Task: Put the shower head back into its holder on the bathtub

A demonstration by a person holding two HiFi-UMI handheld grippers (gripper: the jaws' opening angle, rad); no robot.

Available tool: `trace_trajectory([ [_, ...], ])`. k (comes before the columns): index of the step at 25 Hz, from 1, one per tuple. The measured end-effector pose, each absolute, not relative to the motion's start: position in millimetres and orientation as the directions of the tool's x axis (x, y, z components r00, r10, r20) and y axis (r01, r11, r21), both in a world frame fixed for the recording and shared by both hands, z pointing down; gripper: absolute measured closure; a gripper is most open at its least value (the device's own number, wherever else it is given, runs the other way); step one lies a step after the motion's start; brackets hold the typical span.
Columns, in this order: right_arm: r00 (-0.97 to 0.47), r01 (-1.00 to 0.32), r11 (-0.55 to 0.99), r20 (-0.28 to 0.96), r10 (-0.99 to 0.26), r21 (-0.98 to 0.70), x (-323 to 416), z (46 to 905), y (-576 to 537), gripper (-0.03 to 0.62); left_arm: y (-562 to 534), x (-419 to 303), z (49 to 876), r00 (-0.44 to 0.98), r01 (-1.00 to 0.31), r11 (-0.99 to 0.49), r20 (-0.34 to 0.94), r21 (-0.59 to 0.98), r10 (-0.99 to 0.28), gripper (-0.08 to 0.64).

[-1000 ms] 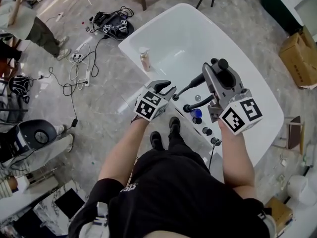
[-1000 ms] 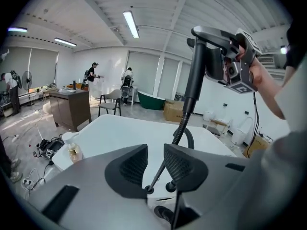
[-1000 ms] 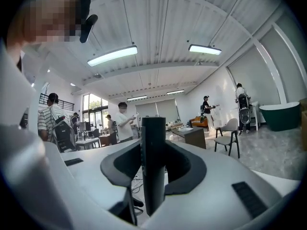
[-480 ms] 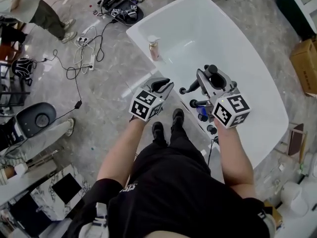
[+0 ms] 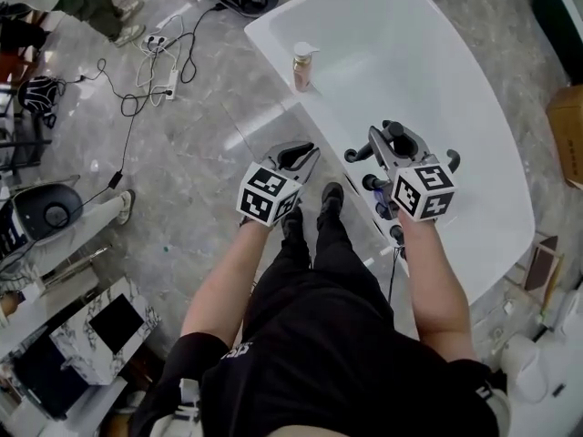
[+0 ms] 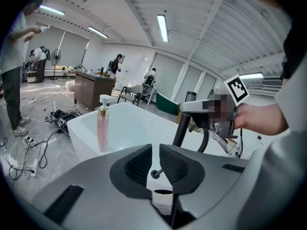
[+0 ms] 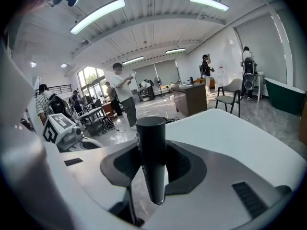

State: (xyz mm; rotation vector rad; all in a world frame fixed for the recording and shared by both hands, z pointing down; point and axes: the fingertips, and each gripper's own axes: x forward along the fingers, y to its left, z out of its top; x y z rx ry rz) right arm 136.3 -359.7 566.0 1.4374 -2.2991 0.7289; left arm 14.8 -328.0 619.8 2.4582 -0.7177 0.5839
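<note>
Right gripper view gives me the plainest read: the right tongs [image 7: 152, 166] are clamped on the dark round handle of the shower head [image 7: 151, 143], which stands up between the pads with its flat end toward the top of the frame. In the head view the right tongs sit right of centre, over the near rim of the bathtub [image 5: 319, 116]. Just below them is a row of dark fittings [image 5: 395, 233]. I judge the holder is among those fittings, but I cannot tell which one it is.

The left tongs [image 6: 156, 159] have just been closing. Only a thin slit is left between their pads and nothing is in it. They hang off the tub's edge, left of centre in the head view, well apart from the fittings.

My worries from here:
- The handle is smooth and round, so it could twist or slip in the pads as it meets the socket.
- From above, the right tongs cover the fittings, so I would be lining up almost blind and could strike a knob instead.
- The hose [image 6: 207, 139] curls close by and may drag the shower head off line, with no second grip to steady it.
- The pink pump bottle [image 5: 302, 65] stands further along the rim and looks safe.
</note>
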Motion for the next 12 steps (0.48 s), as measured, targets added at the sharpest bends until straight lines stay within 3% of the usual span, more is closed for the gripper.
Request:
trace_trajectory([
  [12, -0.366, -0.924, 0.329, 0.707, -0.605, -0.197, 124, 679, -371, 0.453, -345, -3, 686, 0.774, -0.605, -0.670, 0.517, 0.431, -0.366, 0.505],
])
